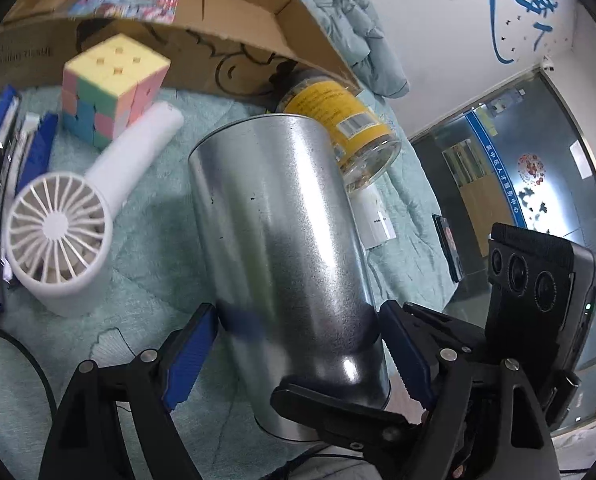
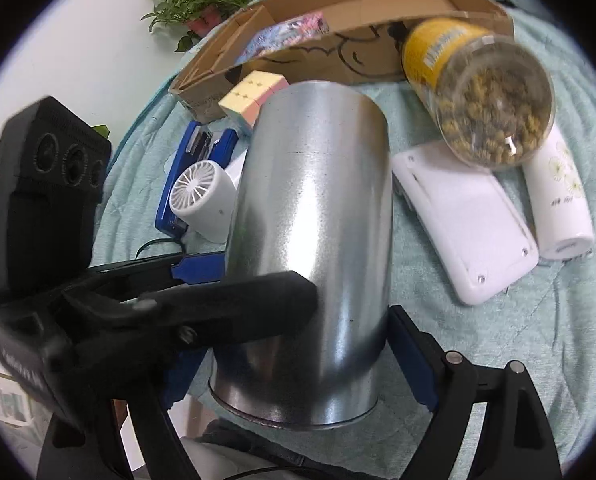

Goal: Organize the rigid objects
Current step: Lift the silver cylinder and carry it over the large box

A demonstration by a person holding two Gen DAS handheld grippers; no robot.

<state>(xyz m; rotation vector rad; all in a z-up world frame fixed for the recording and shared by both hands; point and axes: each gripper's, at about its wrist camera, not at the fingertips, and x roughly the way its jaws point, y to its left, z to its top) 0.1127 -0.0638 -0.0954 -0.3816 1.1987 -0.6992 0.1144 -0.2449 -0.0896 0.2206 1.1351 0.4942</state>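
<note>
A: Where is the metal can (image 1: 282,248) for you right now?

B: It stands on the green quilt (image 1: 150,248) right in front of you, and both of your grippers are on it. Your left gripper (image 1: 298,344) has its blue-padded jaws spread wide around the lower part of the can, one pad at each side, pressed against the metal or very nearly so.

A: And your right gripper (image 2: 298,344)?

B: From its own camera you see one blue pad at the right of the can's base; the other side is hidden behind your left gripper's black body, so you cannot tell how tightly those jaws grip. They are spread as wide as the can.

A: What lies around the can?

B: Left of the can you have a small white fan (image 1: 64,236) lying on its side, a pastel puzzle cube (image 1: 110,88) beyond it, and a blue stapler (image 2: 200,160) further left. Behind the can is an open cardboard box (image 1: 226,12) holding a colourful booklet (image 1: 126,2). Right of the can, a jar with a yellow label (image 2: 477,92) is tilted with its clear bottom towards you, and near it lie a white flat case (image 2: 461,220) and a white bottle with a flower print (image 2: 563,204).
</note>
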